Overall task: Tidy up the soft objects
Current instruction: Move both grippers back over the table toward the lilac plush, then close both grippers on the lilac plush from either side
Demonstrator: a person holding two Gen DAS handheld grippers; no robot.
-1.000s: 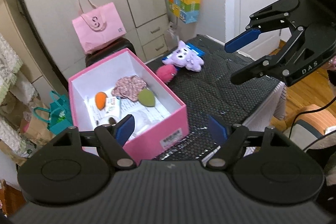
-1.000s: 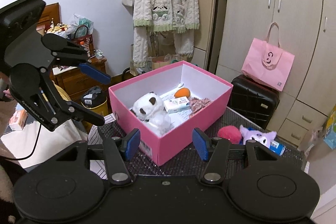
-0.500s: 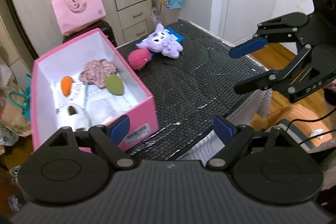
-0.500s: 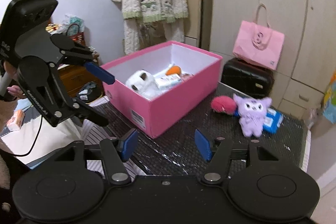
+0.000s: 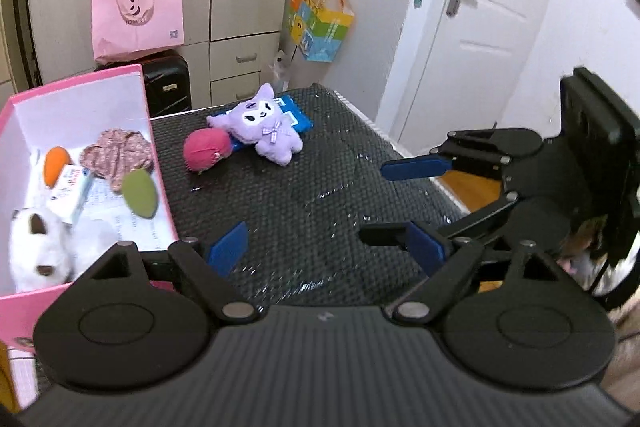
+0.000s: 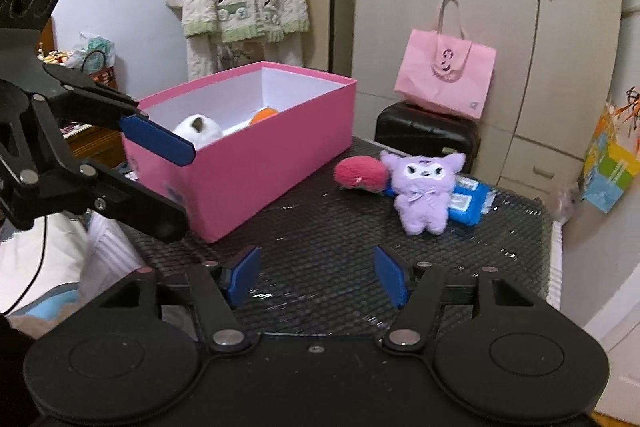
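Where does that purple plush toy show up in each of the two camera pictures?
Left wrist view: the purple plush toy lies upper centre on the black table mat, right of the pink ball.
Right wrist view: the toy sits right of centre, again beside the ball.
Shared landmark: the pink box, left of the toy in both.

Right claw [image 6: 316, 279] opening, empty – purple plush [image 6: 420, 187], pink ball [image 6: 360, 174] beside pink box [image 6: 256, 167]
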